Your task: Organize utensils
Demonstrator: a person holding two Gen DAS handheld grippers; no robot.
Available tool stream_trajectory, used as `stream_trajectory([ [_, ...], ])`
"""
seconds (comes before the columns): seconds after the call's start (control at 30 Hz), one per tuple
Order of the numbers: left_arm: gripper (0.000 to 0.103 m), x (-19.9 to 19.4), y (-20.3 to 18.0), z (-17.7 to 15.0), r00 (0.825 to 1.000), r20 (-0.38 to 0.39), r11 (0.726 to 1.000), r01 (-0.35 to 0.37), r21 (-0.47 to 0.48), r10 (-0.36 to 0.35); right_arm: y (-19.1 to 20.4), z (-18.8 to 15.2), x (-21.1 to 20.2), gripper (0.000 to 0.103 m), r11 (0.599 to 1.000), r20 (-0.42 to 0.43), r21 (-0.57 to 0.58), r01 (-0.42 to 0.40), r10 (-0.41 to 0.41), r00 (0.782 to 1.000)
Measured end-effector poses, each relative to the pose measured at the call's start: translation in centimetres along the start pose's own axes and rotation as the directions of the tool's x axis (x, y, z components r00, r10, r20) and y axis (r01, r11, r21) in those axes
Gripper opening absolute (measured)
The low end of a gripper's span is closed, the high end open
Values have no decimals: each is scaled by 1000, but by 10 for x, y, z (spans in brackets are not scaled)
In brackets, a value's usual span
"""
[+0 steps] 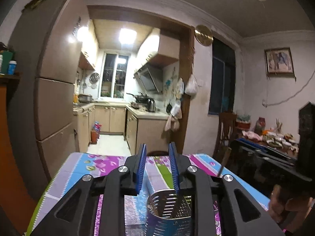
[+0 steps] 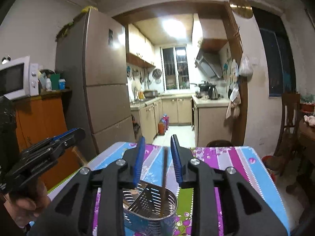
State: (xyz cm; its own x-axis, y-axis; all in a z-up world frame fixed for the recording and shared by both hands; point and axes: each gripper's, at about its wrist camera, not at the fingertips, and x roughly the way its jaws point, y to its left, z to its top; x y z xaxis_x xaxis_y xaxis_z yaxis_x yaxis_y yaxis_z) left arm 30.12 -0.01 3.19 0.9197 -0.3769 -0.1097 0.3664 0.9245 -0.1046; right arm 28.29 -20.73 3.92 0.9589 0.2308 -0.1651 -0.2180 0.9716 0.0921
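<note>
A perforated steel utensil holder (image 1: 170, 208) stands on the flowered tablecloth, just below my left gripper (image 1: 157, 149), which is open and empty. In the right wrist view the holder (image 2: 151, 206) shows an inner divider, and a thin brown chopstick (image 2: 165, 179) stands in its right compartment, leaning upward between the fingers. My right gripper (image 2: 158, 142) is open around the chopstick without touching it. The left gripper (image 2: 59, 139) also shows at the left of the right wrist view, held in a hand.
The table (image 2: 246, 163) has a striped purple, blue and green cloth. A fridge (image 2: 102, 78) and an orange cabinet with a microwave (image 2: 17, 78) stand to the left. A wooden chair (image 2: 289, 122) and a cluttered side table (image 1: 275, 137) are to the right.
</note>
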Motion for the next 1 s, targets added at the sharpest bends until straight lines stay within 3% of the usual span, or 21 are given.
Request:
stream_trajectory([
  [0.17, 25, -70, 6, 20, 996, 89, 1000, -20, 14, 18, -13, 9, -69, 26, 1000, 39, -4, 0, 0, 999],
  [0.33, 37, -166, -8, 3, 991, 126, 986, -64, 153, 45, -25, -16, -172, 35, 996, 65, -64, 63, -59, 996],
  [0.43, 38, -215, -10, -27, 994, 82, 976, -81, 204, 65, -33, -44, -221, 38, 991, 47, -68, 120, -117, 992],
  [0.53, 39, -251, -11, -65, 991, 12, 963, -130, 234, 131, -36, -78, -254, 38, 977, -6, -72, 203, -204, 979],
  [0.73, 38, -295, -17, -149, 953, -157, 934, -207, 292, 260, -37, -141, -281, 41, 958, -200, 4, 287, -280, 939],
  [0.93, 38, -319, -34, -200, 928, -272, 945, -179, 273, 254, -6, -198, -281, 41, 964, -311, -35, 263, -260, 914],
  [1.0, 38, -323, -42, -209, 928, -297, 957, -152, 248, 224, 7, -214, -279, 34, 974, -336, -60, 216, -224, 915],
])
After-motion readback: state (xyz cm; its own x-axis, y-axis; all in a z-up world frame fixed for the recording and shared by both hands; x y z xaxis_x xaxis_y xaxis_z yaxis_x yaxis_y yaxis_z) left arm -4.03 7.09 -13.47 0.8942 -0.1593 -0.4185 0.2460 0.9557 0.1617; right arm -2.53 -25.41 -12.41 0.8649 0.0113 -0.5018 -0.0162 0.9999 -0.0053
